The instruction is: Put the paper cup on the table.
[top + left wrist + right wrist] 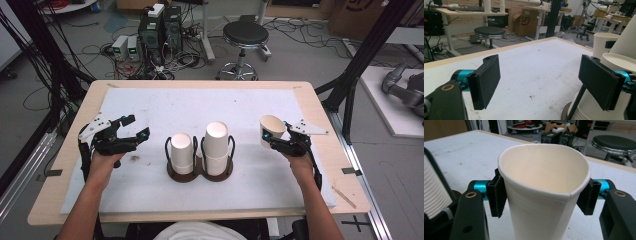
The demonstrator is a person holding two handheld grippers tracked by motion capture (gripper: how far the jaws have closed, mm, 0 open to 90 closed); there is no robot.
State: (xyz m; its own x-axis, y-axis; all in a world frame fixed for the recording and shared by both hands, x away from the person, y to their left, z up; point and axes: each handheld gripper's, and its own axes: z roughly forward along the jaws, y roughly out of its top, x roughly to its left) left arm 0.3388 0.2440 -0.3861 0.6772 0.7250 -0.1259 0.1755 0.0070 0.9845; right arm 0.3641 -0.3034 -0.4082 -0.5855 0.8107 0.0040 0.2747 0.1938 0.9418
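**Right fingers clamp a paper cup; left fingers stand wide and empty**

The right gripper (274, 139) holds a white paper cup (271, 130) just below its rim. In the right gripper view the two black fingers (497, 196) press on opposite sides of the cup (541, 192), and the rim is squeezed out of round, drawn to a slight point at one side. The cup's mouth is open and the inside is bare. In the high view the cup tilts, its mouth facing up and away from the person, above the white mat on the desk (310, 105).

The left gripper (131, 131) has its fingers spread far apart with nothing between them. In the left gripper view the pads (486, 80) frame bare, scuffed mat.

Between the two grippers stands a dark two-ring cup holder (200, 172) with an upturned stack of cups in each ring: a shorter stack (181, 152) nearer the left fingers and a taller stack (216, 147) nearer the right fingers. The held cup is apart from both stacks, to the right of the taller one. The left fingers are near the shorter stack but not touching it.
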